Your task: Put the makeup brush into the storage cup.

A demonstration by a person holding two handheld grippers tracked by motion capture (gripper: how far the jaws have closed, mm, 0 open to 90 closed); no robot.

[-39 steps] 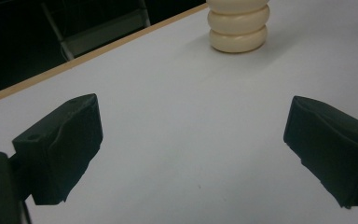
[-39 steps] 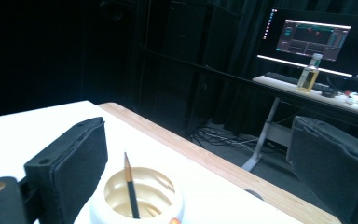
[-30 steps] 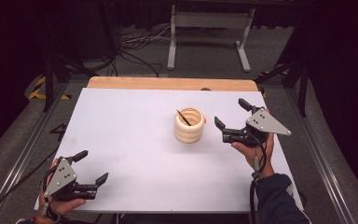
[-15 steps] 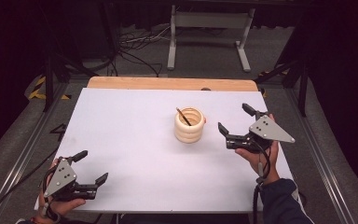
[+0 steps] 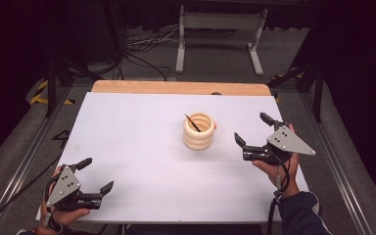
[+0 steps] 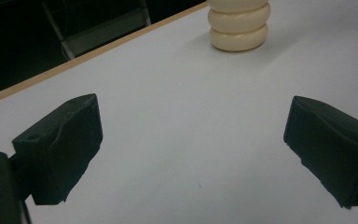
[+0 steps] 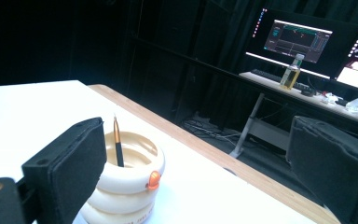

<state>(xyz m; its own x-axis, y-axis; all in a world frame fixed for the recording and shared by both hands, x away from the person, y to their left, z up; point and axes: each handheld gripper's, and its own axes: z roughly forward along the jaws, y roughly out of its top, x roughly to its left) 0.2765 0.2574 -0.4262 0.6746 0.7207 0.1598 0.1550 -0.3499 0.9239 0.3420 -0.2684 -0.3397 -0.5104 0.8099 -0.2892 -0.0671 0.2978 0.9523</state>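
A cream ringed pen holder (image 5: 199, 131) stands upright a little right of the middle of the white desk (image 5: 127, 142), made of three stacked rounded rings. A dark pen (image 5: 192, 123) with an orange-gold band leans inside it, its tip rising above the rim; in the right gripper view the pen (image 7: 117, 147) stands just behind the left jaw, and a small orange knob (image 7: 154, 179) sits on the holder's (image 7: 126, 186) side between the upper rings.

The right tool (image 5: 254, 132) hovers just to the right of the holder, near it but apart, pointing towards it; its jaws are spread wide and grip nothing. The hand (image 5: 279, 169) beneath it comes from a dark blue sleeve (image 5: 301, 215).

The left tool (image 5: 95, 175) sits well apart at the desk's near left corner, jaws likewise wide apart and empty, with the holder (image 6: 238, 23) far ahead of them in the left gripper view.

Along the far edge of the desk runs a wooden strip (image 5: 176, 87). Behind it, cables (image 5: 147, 46) lie on the grey floor beside a white metal stand (image 5: 220, 22). The right gripper view takes in lit monitors (image 7: 303, 39) and a bottle (image 7: 292, 72) on a far bench
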